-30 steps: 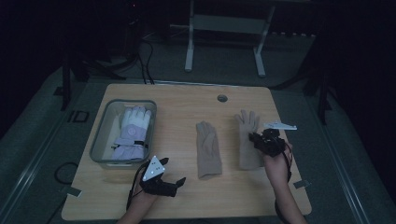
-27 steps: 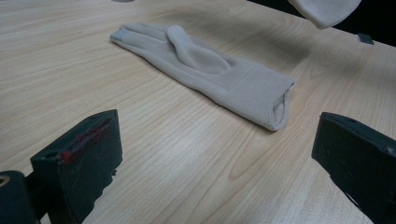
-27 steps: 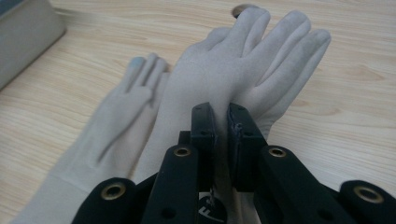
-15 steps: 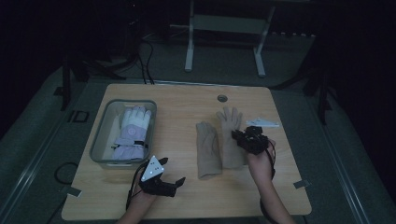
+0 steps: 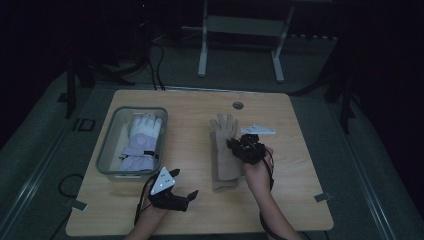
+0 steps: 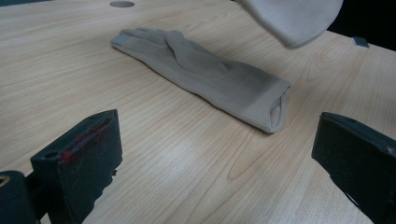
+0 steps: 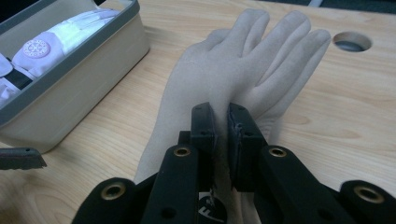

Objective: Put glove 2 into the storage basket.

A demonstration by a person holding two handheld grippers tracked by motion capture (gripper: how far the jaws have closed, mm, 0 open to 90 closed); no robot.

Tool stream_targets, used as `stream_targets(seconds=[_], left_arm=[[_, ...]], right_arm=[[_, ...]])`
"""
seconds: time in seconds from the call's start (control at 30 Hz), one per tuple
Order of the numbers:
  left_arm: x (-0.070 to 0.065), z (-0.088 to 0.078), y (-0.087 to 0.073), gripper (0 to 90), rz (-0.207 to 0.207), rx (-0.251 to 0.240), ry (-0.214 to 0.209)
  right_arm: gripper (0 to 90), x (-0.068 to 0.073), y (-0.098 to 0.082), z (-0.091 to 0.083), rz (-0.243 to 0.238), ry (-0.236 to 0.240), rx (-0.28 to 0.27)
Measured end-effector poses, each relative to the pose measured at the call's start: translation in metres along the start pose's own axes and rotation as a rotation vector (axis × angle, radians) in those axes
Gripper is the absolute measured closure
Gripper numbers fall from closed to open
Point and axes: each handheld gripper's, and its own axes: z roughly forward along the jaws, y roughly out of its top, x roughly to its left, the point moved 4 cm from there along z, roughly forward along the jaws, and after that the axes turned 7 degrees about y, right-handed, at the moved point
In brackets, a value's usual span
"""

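Observation:
A tan glove lies flat in the middle of the wooden table, fingers pointing away from me. A second tan glove overlaps it from above, and my right gripper is shut on its palm. In the left gripper view this held glove's cuff hangs above the table at the upper right. My left gripper rests near the table's front edge, jaws wide open with nothing between them, pointing toward the lying glove.
A grey bin at the left holds a white and lavender glove. A round cable hole sits near the table's far edge. Bare wood lies to the right of the gloves.
My right gripper has carried its tan glove leftward, from the table's right side to over the lying glove. The left gripper has stayed put.

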Motion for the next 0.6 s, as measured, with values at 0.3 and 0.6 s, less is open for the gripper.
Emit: stream_targets(seconds=[0.3, 0.6], left_arm=[[0.000, 0.000, 0.000, 1.9, -0.001, -0.002, -0.001], [0.000, 0.001, 0.000, 1.9, -0.001, 0.002, -0.002]], right_arm=[[82.0, -0.001, -0.021, 0.025, 0.038, -0.001, 0.057], [81.6, -0.010, -0.044, 0.050, 0.073, -0.019, 0.120]])
